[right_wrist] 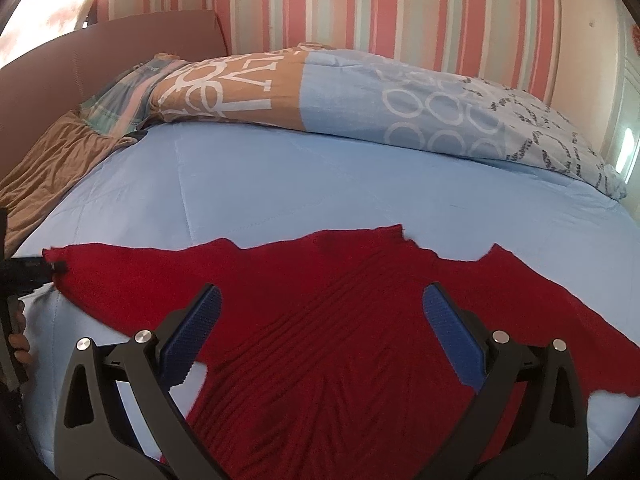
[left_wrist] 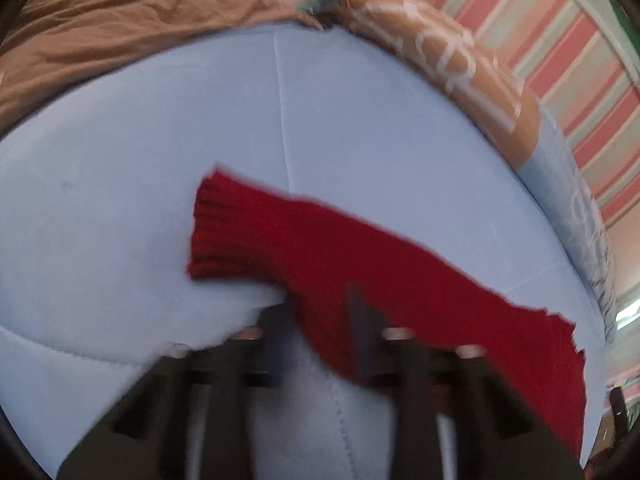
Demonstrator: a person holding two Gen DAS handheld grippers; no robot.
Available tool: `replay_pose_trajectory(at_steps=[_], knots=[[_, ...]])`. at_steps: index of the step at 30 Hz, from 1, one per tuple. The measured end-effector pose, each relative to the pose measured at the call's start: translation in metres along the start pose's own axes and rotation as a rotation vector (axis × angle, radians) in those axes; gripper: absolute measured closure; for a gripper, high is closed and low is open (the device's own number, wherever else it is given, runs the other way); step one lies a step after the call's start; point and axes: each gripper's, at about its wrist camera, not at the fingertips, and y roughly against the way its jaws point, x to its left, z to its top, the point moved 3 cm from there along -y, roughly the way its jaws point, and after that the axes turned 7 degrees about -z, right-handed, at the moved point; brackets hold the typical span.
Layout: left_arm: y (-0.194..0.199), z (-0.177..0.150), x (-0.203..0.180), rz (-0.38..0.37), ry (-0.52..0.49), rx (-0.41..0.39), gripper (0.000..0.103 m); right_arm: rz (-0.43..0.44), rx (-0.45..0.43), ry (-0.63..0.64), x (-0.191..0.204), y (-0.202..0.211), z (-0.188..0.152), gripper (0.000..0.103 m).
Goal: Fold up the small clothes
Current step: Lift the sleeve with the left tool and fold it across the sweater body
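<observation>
A red knit sweater (right_wrist: 340,340) lies spread flat on the light blue bedspread (right_wrist: 280,184), sleeves out to both sides. My right gripper (right_wrist: 322,292) hovers open over the sweater's ribbed body, blue pads wide apart with nothing between them. At the far left of the right wrist view, my left gripper (right_wrist: 56,267) pinches the end of the left sleeve (right_wrist: 132,272). The left wrist view is blurred; there the red sleeve (left_wrist: 280,236) runs between the dark fingers of the left gripper (left_wrist: 320,320), its ribbed cuff (left_wrist: 216,232) lying just beyond them.
A folded patterned duvet (right_wrist: 360,96) in tan, blue and white lies along the far side of the bed. Crumpled brown fabric (right_wrist: 48,160) sits at the left, under a brown headboard (right_wrist: 140,40). A striped pink wall (right_wrist: 360,0) stands behind. A person's hand (right_wrist: 20,344) shows at the left edge.
</observation>
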Motion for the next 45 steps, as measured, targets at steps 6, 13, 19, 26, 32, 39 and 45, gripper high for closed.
replay_pose_trajectory(at_steps=[6, 13, 19, 26, 32, 39, 45], knots=[[0.012, -0.004, -0.019, 0.028, -0.050, -0.049, 0.092, -0.015, 0.006, -0.016, -0.014, 0.009, -0.002, 0.003], [0.041, -0.016, -0.090, -0.023, -0.190, -0.097, 0.092, -0.028, 0.002, -0.042, -0.039, 0.023, 0.000, 0.003], [0.031, -0.043, -0.181, -0.162, -0.245, -0.047, 0.092, -0.072, -0.014, -0.064, -0.079, 0.043, -0.002, 0.003], [-0.003, -0.106, -0.308, -0.328, -0.342, 0.057, 0.092, -0.143, 0.007, -0.108, -0.151, 0.052, -0.014, 0.003], [-0.036, -0.152, -0.384, -0.381, -0.413, 0.149, 0.092, -0.189, 0.019, -0.131, -0.205, 0.056, -0.027, 0.004], [-0.073, -0.220, -0.465, -0.423, -0.514, 0.255, 0.092, -0.253, 0.056, -0.196, -0.272, 0.052, -0.052, 0.004], [-0.103, -0.268, -0.492, -0.333, -0.626, 0.322, 0.088, -0.276, 0.086, -0.245, -0.310, 0.054, -0.070, 0.004]])
